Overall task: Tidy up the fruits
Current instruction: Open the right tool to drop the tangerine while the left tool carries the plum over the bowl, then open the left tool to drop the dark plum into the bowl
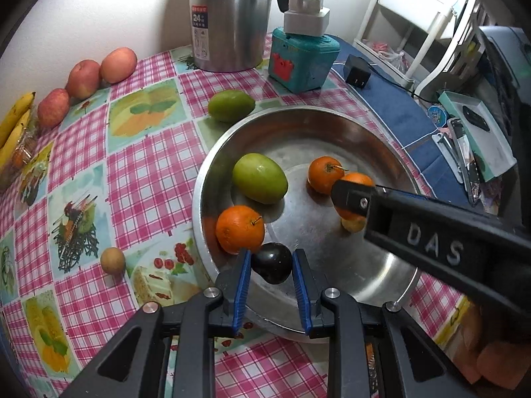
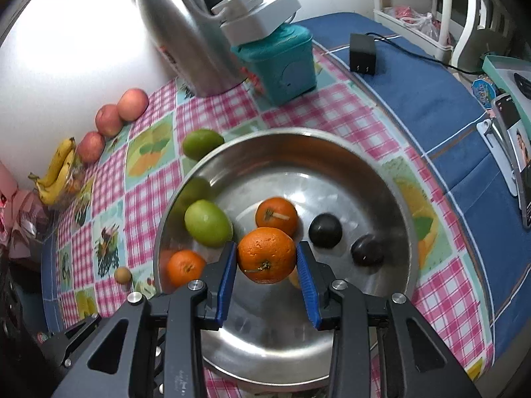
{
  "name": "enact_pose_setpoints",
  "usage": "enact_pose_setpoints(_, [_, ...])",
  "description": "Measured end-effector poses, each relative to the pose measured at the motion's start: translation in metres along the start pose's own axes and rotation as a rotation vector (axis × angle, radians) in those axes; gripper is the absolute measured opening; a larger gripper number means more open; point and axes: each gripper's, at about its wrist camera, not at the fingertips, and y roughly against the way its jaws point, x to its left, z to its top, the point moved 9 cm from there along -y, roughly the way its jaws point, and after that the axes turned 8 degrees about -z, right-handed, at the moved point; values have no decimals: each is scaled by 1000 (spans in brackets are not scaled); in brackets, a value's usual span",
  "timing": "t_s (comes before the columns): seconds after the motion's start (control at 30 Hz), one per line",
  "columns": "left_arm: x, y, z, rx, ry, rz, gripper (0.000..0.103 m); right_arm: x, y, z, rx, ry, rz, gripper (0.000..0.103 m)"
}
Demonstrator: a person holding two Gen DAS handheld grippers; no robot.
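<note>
A steel bowl [image 1: 391,152] [image 2: 375,165] sits on the checked tablecloth. It holds a green fruit [image 1: 259,178] [image 2: 207,222], oranges [image 1: 239,229] [image 1: 323,174] [image 2: 277,216] [image 2: 185,268] and two dark plums [image 2: 325,230] [image 2: 366,249]. My left gripper [image 1: 271,265] is shut on a dark plum [image 1: 272,263] over the bowl's near rim. My right gripper [image 2: 266,258] is shut on an orange [image 2: 266,254] held above the bowl's middle; it also enters the left wrist view from the right [image 1: 351,199]. A small yellow fruit [image 1: 353,225] lies under it.
Outside the bowl lie a second green fruit [image 1: 231,105] [image 2: 203,143], a small brown fruit [image 1: 113,260] [image 2: 122,275], three apples [image 1: 83,79] [image 2: 108,120] and bananas [image 1: 15,126] [image 2: 56,169] along the wall. A steel thermos [image 1: 229,16], a teal box [image 1: 303,61] and a charger [image 1: 357,74] stand behind.
</note>
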Motion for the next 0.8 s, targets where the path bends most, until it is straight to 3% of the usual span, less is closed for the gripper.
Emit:
enact_pose_setpoints(0.63, [6, -7, -5, 22, 32, 6, 30, -2, -10, -12, 51, 15, -31, 39])
enact_pose_setpoints(0.8, [6, -3, -4, 11, 33, 1, 33, -1, -7, -10, 43, 19, -31, 44])
